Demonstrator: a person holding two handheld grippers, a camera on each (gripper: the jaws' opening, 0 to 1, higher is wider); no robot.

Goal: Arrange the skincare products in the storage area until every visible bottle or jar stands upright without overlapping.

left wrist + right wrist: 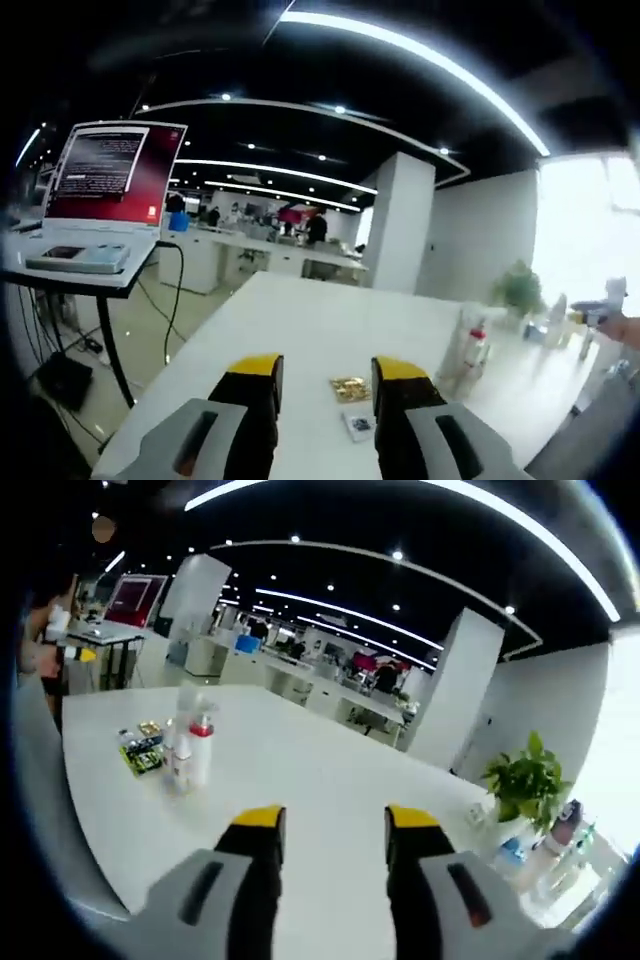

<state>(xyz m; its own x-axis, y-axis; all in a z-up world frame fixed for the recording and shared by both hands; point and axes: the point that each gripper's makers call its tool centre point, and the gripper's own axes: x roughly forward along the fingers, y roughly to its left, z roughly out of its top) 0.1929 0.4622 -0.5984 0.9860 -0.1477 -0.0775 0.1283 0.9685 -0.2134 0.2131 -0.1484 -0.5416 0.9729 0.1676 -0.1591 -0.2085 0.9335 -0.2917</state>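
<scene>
A small cluster of skincare bottles (190, 748) stands upright on the white table (330, 770); one has a red cap (201, 730). The same bottles (472, 348) appear at the right of the left gripper view. A gold sachet (350, 388) and a small printed card (358, 425) lie flat between my left gripper's fingers, further along the table. Flat packets (140, 750) lie just left of the bottles. My left gripper (328, 385) is open and holds nothing. My right gripper (333, 830) is open too, well short of the bottles.
A laptop (105, 190) sits on a black stand beside the table's left edge, with cables hanging. A potted plant (525, 780) and small items stand near the table's far right corner. A hand holds the other gripper (598, 312) at the right.
</scene>
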